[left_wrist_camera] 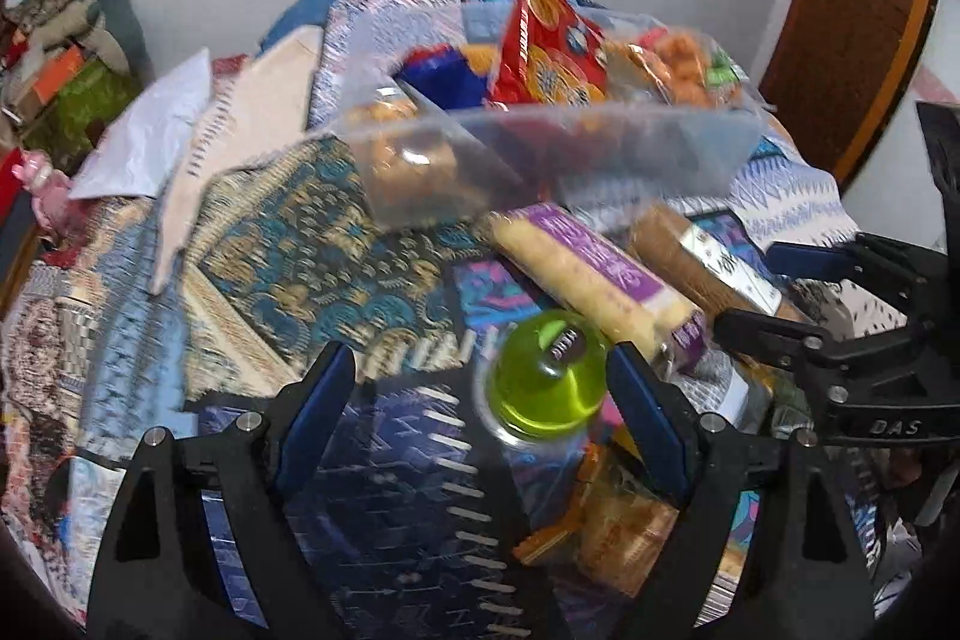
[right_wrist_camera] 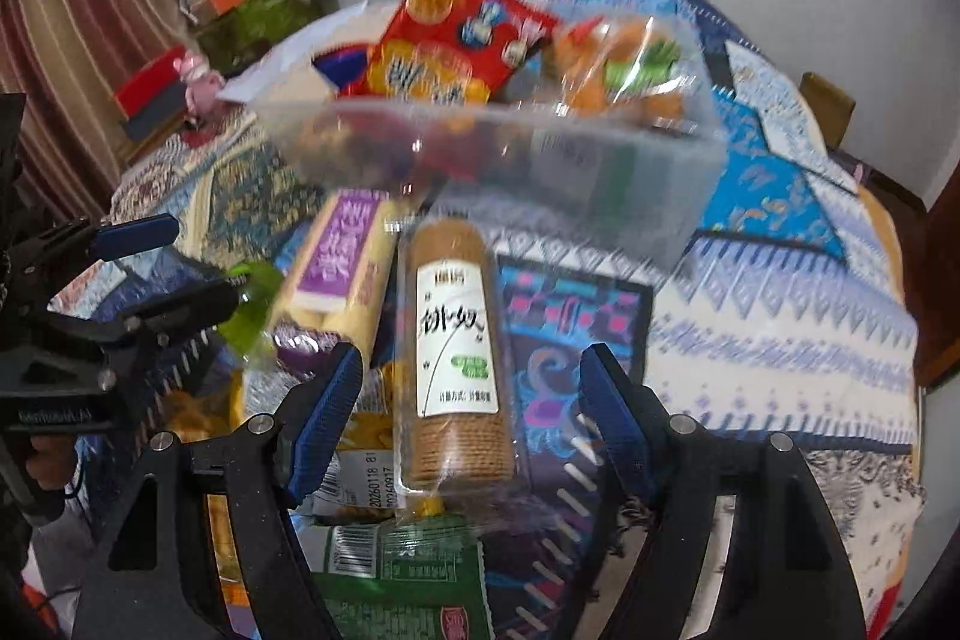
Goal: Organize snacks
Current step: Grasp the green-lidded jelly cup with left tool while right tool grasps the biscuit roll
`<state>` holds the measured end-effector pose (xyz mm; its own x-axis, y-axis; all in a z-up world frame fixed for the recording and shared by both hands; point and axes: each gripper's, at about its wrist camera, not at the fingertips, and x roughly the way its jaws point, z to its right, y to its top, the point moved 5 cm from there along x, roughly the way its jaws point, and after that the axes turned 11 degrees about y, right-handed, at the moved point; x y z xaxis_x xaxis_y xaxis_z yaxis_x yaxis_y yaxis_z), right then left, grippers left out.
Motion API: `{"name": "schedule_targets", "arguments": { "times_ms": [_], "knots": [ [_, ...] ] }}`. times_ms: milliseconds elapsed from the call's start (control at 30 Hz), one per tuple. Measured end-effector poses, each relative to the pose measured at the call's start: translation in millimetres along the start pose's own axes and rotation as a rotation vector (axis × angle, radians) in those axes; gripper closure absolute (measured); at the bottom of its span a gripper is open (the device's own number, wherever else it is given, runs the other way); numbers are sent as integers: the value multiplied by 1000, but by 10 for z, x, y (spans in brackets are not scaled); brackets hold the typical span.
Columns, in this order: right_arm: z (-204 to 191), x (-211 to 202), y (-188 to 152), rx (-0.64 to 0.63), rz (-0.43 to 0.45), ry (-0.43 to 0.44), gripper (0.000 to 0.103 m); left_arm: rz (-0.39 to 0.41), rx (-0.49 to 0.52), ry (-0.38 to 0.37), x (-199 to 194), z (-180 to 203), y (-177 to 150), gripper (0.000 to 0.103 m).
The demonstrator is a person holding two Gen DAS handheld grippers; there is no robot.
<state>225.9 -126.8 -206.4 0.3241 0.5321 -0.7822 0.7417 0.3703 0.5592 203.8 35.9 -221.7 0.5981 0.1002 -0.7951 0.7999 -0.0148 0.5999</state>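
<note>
The clear plastic divided bin [right_wrist_camera: 510, 160] already holds a red cracker bag [right_wrist_camera: 456, 40]. In front of it lie a brown biscuit roll with a white label [right_wrist_camera: 456, 340] and a green-capped jelly cup [left_wrist_camera: 546, 376]. Right gripper [right_wrist_camera: 474, 406] straddles the roll, released; left gripper [left_wrist_camera: 480, 400] gapes beside the cup, empty. Picking step, I judge: next, lower and clench.

Both wrist cameras look steeply down, close over the bed; both catch the clear bin [left_wrist_camera: 540, 142] [right_wrist_camera: 540, 160] at upper centre.
</note>
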Motion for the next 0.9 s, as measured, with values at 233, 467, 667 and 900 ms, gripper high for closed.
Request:
{"name": "schedule_targets", "arguments": {
  "times_ms": [233, 467, 667, 900],
  "knots": [
    [5, 113, 18, 11, -12, 53, 64, -27, 4, -48, 234, 200, -41, 49],
    [-20, 82, -5, -23, 7, 35, 67, 13, -15, -20, 186, 124, -44, 55],
    [44, -113, 35, 0, 63, 28, 67, 58, -40, 10, 11, -49, 19, 55],
    [60, -459, 151, 21, 154, 28, 67, 137, -67, 24, -258, -202, 292, 55]
  ]
}}
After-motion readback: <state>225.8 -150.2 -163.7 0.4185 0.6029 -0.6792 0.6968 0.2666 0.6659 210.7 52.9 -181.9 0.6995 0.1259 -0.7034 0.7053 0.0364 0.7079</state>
